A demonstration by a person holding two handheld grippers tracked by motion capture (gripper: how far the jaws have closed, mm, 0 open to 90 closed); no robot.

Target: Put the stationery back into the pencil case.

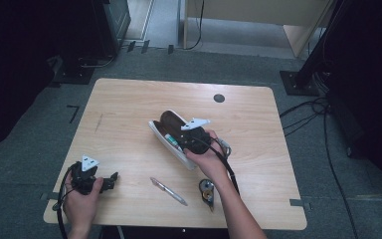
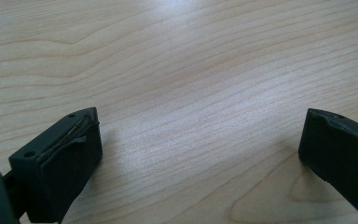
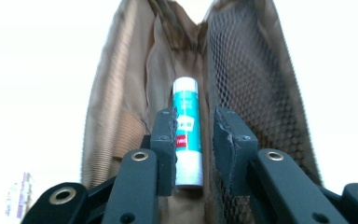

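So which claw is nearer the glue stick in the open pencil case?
The right claw. Its jaws sit on either side of the glue stick inside the pencil case. The left claw rests open near the table's front left corner, far from it.

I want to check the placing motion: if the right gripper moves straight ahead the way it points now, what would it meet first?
The right gripper points into the open pencil case, its jaws around a glue stick. Going straight on, it would probably meet the case's brown lining at the far end first; depth is hard to judge.
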